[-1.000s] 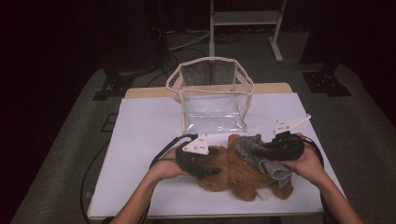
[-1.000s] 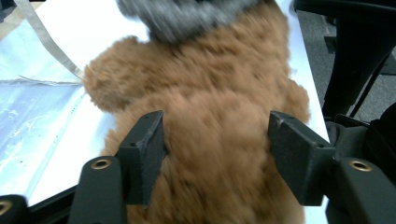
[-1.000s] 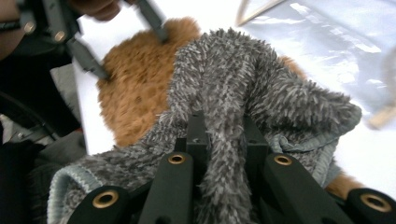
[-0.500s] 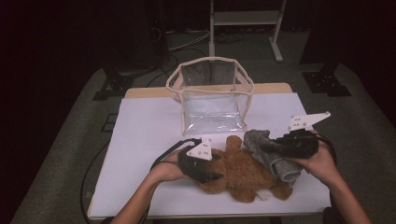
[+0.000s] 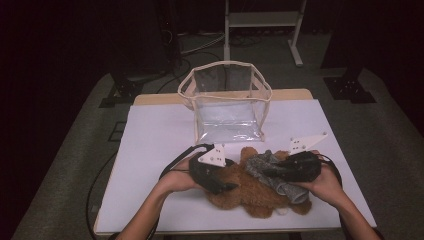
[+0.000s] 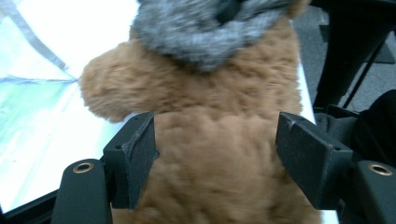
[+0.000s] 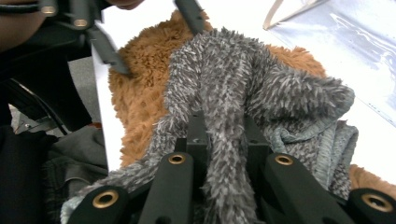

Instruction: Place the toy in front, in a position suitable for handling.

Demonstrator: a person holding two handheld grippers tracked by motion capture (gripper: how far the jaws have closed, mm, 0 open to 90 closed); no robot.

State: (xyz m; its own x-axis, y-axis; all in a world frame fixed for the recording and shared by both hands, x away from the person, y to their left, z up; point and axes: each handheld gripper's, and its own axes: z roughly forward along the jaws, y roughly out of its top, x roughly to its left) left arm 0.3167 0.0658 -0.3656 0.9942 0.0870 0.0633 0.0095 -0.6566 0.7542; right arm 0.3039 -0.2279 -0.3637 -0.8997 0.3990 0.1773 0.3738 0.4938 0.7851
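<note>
Since the earlier frames the right gripper (image 5: 272, 172) has shifted slightly toward the centre of the frame, and the left gripper's (image 5: 227, 187) jaws have just been opening around the bear (image 5: 250, 192). In the left gripper view the two pads (image 6: 137, 156) flank the brown plush body without clearly pressing on it, so this tool counts as released. In the right gripper view the jaws are clenched on a fold of the grey sweater (image 7: 233, 116), which lies over the bear's upper part. Bear and sweater rest at lower centre of the high view on the white table (image 5: 150, 150); the clear bag (image 5: 227, 107) stands open just above them, at frame centre. Step in hand, as judged: working the sweater on or off the bear. The next move likely calls for the left gripper to re-grip the body and steady it while the right pulls the knit along it.
</note>
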